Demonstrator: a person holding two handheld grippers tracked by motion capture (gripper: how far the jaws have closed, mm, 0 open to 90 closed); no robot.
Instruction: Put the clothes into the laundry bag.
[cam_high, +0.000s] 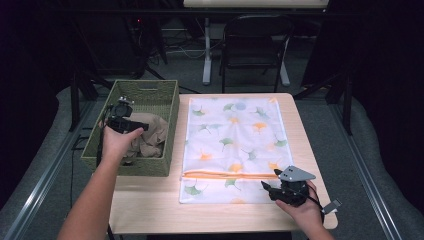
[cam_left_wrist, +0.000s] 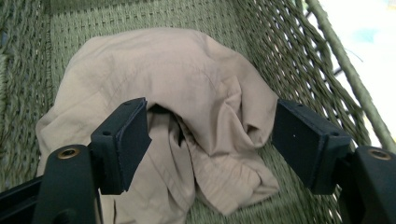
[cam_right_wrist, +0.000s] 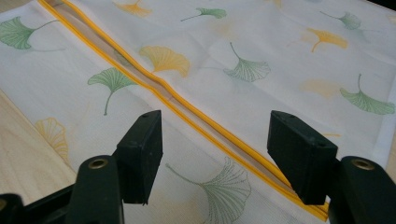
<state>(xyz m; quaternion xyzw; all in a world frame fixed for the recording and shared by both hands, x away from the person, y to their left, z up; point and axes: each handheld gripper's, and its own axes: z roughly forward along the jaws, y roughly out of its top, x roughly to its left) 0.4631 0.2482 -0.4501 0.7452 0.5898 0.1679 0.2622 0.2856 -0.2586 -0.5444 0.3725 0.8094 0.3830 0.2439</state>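
Table (cam_high: 150, 210) first: it carries the whole job, the woven basket (cam_high: 165, 125) standing at its far-left edge and the leaf-print laundry bag (cam_high: 235, 135) laid flat along the middle, so each of your hands has its own station; the bag lies with its yellow zip line (cam_right_wrist: 196, 109) nearest you, which looks parted a little along its length, likely so the opening is ready to take the cloth; your right gripper (cam_high: 274, 184) sits low over that near-right end of the bag, jaws well apart and gripping nothing, the zip running across the gap just ahead of the pads (cam_right_wrist: 140, 156), as if posted there to lift or pin the edge; the beige garment (cam_left_wrist: 187, 93) lies crumpled in the basket bottom, directly ahead of and between your left gripper's (cam_high: 131, 122) jaws; those jaws stand wide and, as far as can be told, do not press the cloth; pose: your left forearm reaches forward and across into the basket, hand wrapped over the gripper body, tool angled down into it; right wrist rests near the table's front edge, tool pointing left and slightly forward over the bag.
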